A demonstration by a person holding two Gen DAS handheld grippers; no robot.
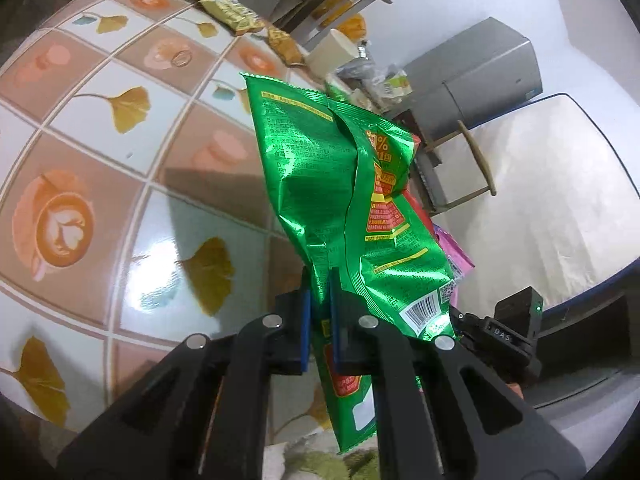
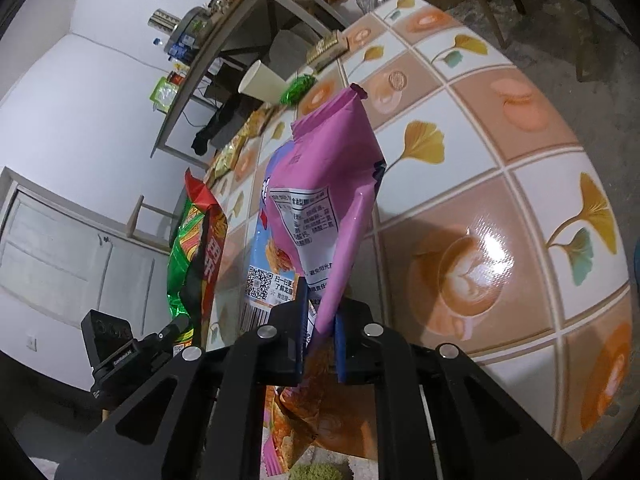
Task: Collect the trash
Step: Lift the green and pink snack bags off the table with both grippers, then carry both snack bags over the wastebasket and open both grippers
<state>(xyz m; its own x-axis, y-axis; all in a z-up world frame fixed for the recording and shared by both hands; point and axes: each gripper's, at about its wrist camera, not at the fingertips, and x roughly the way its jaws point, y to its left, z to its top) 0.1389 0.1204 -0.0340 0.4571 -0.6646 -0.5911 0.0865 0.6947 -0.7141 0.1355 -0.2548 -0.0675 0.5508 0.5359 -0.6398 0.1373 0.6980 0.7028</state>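
Observation:
My left gripper [image 1: 320, 284] is shut on a crumpled green snack bag [image 1: 336, 184], which stands up above the tiled table [image 1: 100, 168]. A pink edge of the other bag [image 1: 456, 252] shows behind it on the right. In the right wrist view my right gripper [image 2: 322, 300] is shut on a pink and blue snack bag [image 2: 328, 184], lifted off the table [image 2: 500, 208]. The green bag [image 2: 188, 256] with its red panel hangs to the left, held by the other gripper, whose camera block [image 2: 112, 340] is at lower left.
Several snack packets [image 1: 232, 12] lie along the table's far edge. A white paper cup [image 2: 260, 82] and a green wrapper [image 2: 298, 88] sit at the table's far end. A shelf unit [image 2: 224, 36], a wooden chair [image 1: 472, 160] and a grey cabinet [image 1: 488, 72] stand beyond.

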